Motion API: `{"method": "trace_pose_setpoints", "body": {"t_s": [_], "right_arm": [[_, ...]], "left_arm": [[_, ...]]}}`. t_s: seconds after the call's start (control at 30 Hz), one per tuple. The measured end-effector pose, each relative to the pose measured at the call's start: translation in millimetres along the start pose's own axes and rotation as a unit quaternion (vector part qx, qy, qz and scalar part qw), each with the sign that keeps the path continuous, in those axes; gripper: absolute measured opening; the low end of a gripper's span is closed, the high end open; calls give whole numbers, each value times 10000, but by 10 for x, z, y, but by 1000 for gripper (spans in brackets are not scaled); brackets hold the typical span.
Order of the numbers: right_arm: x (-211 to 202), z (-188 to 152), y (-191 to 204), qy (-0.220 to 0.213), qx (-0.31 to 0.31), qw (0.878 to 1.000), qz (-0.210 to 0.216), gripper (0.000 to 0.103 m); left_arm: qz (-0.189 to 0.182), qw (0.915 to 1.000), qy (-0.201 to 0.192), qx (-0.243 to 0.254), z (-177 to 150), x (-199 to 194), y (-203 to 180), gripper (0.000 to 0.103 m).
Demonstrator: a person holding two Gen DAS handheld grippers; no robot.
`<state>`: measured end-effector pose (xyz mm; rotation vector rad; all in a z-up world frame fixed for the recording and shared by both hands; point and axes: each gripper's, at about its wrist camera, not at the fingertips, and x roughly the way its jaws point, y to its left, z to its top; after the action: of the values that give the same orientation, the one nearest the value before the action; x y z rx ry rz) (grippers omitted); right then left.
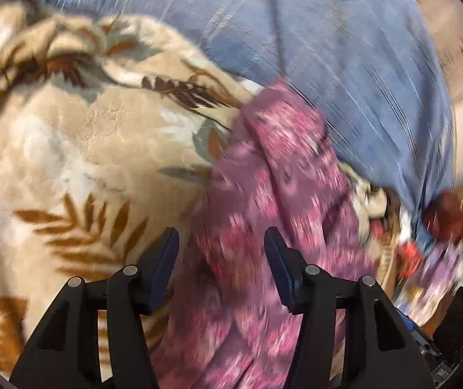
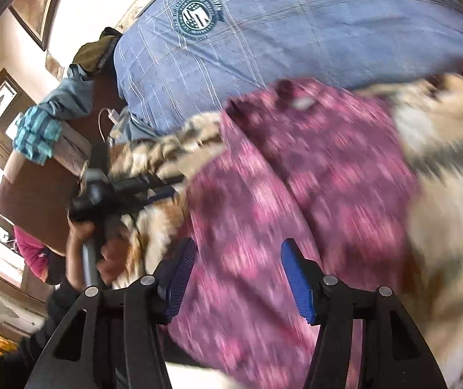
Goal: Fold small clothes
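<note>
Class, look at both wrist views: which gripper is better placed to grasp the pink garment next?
Probably either, marginally the right gripper: its open fingers frame the pink garment centrally; the left gripper sits nearer its edge.

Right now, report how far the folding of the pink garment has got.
Done: the pink garment lies on the leaf-print blanket, beside the blue cloth, apparently doubled lengthwise, though blur hides the edges. In hand: nothing; the left claw and right claw are open above it. Left: grip it and finish the fold.
</note>
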<state>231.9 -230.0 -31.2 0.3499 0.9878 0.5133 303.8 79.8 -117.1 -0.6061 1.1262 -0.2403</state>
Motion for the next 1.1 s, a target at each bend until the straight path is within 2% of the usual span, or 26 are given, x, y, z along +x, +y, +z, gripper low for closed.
{"method": "trace_pose_setpoints", "body": {"t_s": [0.03,0.1,0.17,0.3,0.33,0.37,0.4,0.43,0.47,0.5,0.53,0.57,0.63,0.7,0.77,0.83,0.87,0.93,0.97,1.0,1.03,1.07,1.1], "right_arm": [[168,213,24,81,-13,10000,-38,58],[497,539,103,291,-92,9995,-64,58],[791,823,156,471,-184,9987,-110,58],[1525,1382,241,763,-276,9964,-258,58],[1704,1502,257,833,-289,9957,-275,58],[1911,1615,267,940,-325,9944,-357,57],[2090,1686,255,1042,-316,9930,-452,51],[2221,1725,245,1144,-308,9915,-540,40],[2352,1759,251,1276,-323,9894,-616,1],[2429,1788,253,1371,-316,9882,-608,4],[2404,1814,273,1278,-314,9897,-556,4],[2305,1856,334,1048,-414,9925,-472,4],[2171,1947,385,688,-479,9958,-375,4],[2131,2070,336,460,-291,9984,-128,2],[2292,2143,248,490,-174,9986,-6,2],[2566,2145,166,703,-56,9971,-270,5],[2716,2108,106,879,58,9953,-413,10],[2938,2012,18,1244,137,9886,-840,10],[2919,1972,4,1289,215,9874,-895,11],[2788,1922,17,1191,302,9900,-698,13],[2585,1863,65,1046,295,9930,-463,16],[2283,1766,144,860,178,9956,-327,32],[2065,1690,179,705,109,9971,-280,56]], "left_arm": [[-92,9999,39,-114,5,61,48,52],[-346,9979,-55,-550,-24,169,236,40],[-331,9953,37,-904,-19,217,311,33],[-759,9891,160,-1248,48,293,361,32],[-672,9896,253,-1244,55,352,364,28],[-624,9899,307,-1234,57,388,369,19],[-632,9895,320,-1256,42,404,376,13],[-677,9893,301,-1257,30,382,375,11],[-712,9893,219,-1251,30,314,379,9],[-745,9885,17,-1313,36,187,404,8],[-803,9859,-310,-1436,32,15,459,8],[-727,9843,-693,-1449,15,-170,491,8],[-582,9835,-996,-1394,24,-331,525,8],[-594,9829,-975,-1443,41,-308,559,8],[-386,9848,-918,-1420,41,-227,581,8],[-188,9858,-809,-1462,84,-161,642,8],[-88,9864,-706,-1485,94,-83,654,9],[15,9868,-550,-1526,97,-27,672,10],[-16,9871,-509,-1519,89,-36,660,10],[-85,9885,-452,-1441,82,-81,627,13],[-122,9893,-451,-1385,89,-125,605,16],[-126,9895,-595,-1308,78,-226,572,25],[-66,9891,-739,-1268,78,-306,561,36]]}}
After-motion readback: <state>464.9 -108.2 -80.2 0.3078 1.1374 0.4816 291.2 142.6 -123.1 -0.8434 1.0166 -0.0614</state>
